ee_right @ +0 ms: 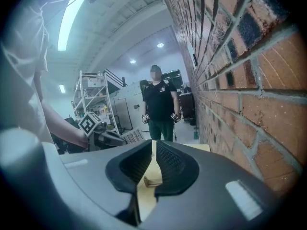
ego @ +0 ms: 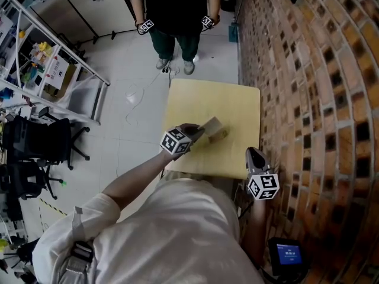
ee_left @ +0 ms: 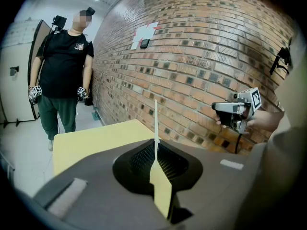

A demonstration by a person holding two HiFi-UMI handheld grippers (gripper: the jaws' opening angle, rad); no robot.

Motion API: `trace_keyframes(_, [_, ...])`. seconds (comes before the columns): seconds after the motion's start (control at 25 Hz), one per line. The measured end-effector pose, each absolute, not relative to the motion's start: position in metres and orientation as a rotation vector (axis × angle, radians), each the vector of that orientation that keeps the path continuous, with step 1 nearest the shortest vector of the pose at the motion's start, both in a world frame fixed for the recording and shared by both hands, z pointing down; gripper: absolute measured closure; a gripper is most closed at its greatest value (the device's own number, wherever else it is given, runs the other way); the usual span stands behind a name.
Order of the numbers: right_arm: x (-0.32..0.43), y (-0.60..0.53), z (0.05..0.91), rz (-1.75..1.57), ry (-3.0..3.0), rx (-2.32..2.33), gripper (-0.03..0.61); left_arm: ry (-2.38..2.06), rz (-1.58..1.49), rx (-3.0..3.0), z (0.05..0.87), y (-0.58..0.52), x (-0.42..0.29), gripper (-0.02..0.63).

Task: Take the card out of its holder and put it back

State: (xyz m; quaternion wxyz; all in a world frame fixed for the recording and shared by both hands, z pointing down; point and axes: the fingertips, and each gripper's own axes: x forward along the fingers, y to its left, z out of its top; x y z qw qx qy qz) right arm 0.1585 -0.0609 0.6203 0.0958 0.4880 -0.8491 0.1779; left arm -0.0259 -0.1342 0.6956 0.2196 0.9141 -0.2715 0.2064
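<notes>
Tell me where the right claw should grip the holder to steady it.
Probably the low side walls of the holder, coming in over the near edge of the table, where the right claw sits. It is a small block lying flat, and its top must stay free for the card in the left claw.

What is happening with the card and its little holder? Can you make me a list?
Card: thin pale rectangular card, out of its holder, held edge-on above the table
Left: left hand-held gripper, shut on the card
Right: right hand-held gripper, shut, holding nothing, near the table's corner
Holder: small tan block-shaped holder, on the table, no card in it
Table: square yellow tabletop, beside the brick wall
Onlooker: person in a black top, standing beyond the far edge
</notes>
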Motion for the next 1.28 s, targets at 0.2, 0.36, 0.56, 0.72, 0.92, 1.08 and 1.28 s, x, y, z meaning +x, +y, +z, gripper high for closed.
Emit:
trace_keyframes(0.2, [0.156, -0.061, 0.622, 0.532, -2.517, 1.442, 0.558, -0.756, 0.583, 2.528, 0.697, -0.133, -0.030, 0.580])
trace_keyframes(0.36, [0.155, -0.059, 0.623, 0.539, -2.515, 1.444, 0.558, -0.756, 0.588, 2.526, 0.697, -0.132, -0.031, 0.580])
trace_keyframes(0.56, [0.154, -0.056, 0.625, 0.549, -2.509, 1.449, 0.558, -0.752, 0.587, 2.531, 0.697, -0.133, -0.030, 0.581])
trace_keyframes(0.72, [0.154, -0.055, 0.627, 0.556, -2.505, 1.452, 0.558, -0.744, 0.591, 2.533, 0.697, -0.133, -0.028, 0.580])
trace_keyframes(0.92, [0.155, -0.055, 0.628, 0.558, -2.504, 1.455, 0.558, -0.738, 0.597, 2.545, 0.697, -0.133, -0.027, 0.581])
trace_keyframes(1.08, [0.155, -0.055, 0.629, 0.564, -2.504, 1.455, 0.558, -0.755, 0.593, 2.536, 0.699, -0.136, -0.029, 0.580])
trace_keyframes(1.28, [0.153, -0.054, 0.633, 0.574, -2.504, 1.446, 0.558, -0.731, 0.602, 2.546, 0.698, -0.136, -0.026, 0.580])
